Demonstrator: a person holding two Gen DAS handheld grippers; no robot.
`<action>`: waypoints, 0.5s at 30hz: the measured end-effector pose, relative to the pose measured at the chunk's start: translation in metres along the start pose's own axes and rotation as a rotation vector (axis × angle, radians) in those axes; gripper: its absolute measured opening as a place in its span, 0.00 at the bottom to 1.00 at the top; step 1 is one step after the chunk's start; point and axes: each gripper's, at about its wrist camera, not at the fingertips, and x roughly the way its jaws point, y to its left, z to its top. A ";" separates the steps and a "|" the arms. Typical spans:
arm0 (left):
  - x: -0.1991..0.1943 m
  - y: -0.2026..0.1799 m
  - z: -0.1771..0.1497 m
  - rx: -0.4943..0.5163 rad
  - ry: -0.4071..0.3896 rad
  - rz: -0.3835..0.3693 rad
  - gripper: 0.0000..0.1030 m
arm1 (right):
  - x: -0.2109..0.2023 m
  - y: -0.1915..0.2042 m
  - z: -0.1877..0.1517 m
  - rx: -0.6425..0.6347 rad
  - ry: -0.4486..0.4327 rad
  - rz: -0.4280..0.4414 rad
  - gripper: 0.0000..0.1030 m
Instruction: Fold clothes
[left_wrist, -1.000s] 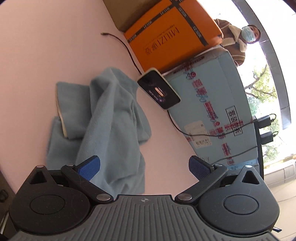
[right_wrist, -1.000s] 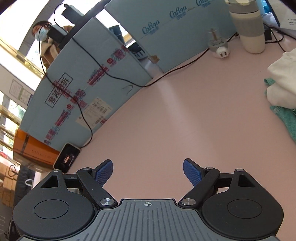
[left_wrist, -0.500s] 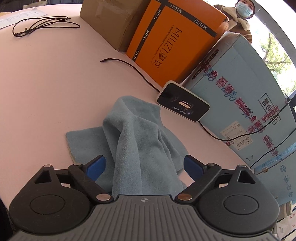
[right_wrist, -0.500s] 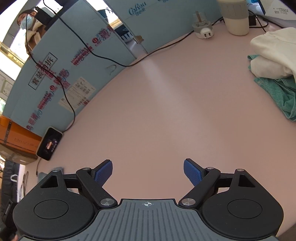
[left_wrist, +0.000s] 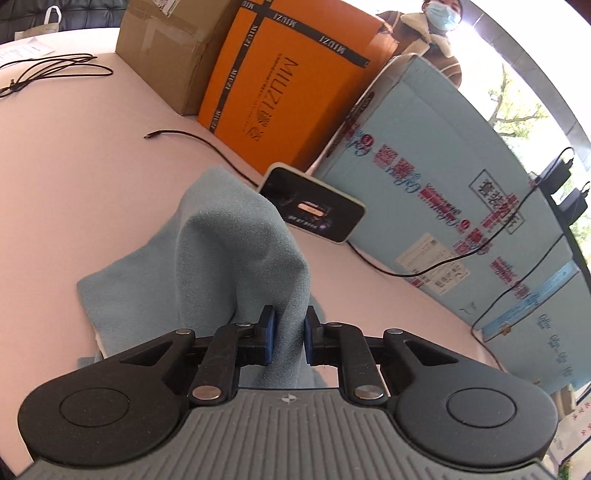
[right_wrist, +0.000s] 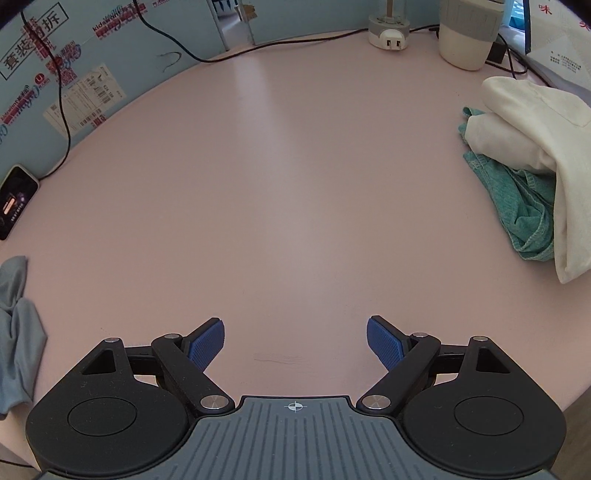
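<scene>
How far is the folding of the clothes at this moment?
Early. No garment looks folded. In hand: the left gripper is closing its fingers on a fold of the rumpled blue cloth. The right gripper is open, holding nothing. Left: folding that cloth, then the white garment and green garment heaped together.

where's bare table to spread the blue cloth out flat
The widest free patch is the pink table ahead of the open right hand-held gripper, bordered by the phone on the left and the white garment over the teal one on the right. The far edge is crowded with boxes, cables, a plug and a cup.
</scene>
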 end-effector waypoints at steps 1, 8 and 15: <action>-0.002 -0.005 0.000 -0.010 0.004 -0.040 0.13 | 0.000 0.000 0.002 -0.009 0.002 0.002 0.85; 0.009 -0.069 -0.022 -0.092 0.173 -0.439 0.13 | 0.002 0.000 0.009 -0.052 0.013 0.012 0.86; 0.034 -0.174 -0.065 0.177 0.361 -0.586 0.16 | -0.006 -0.014 0.012 -0.040 -0.001 0.011 0.86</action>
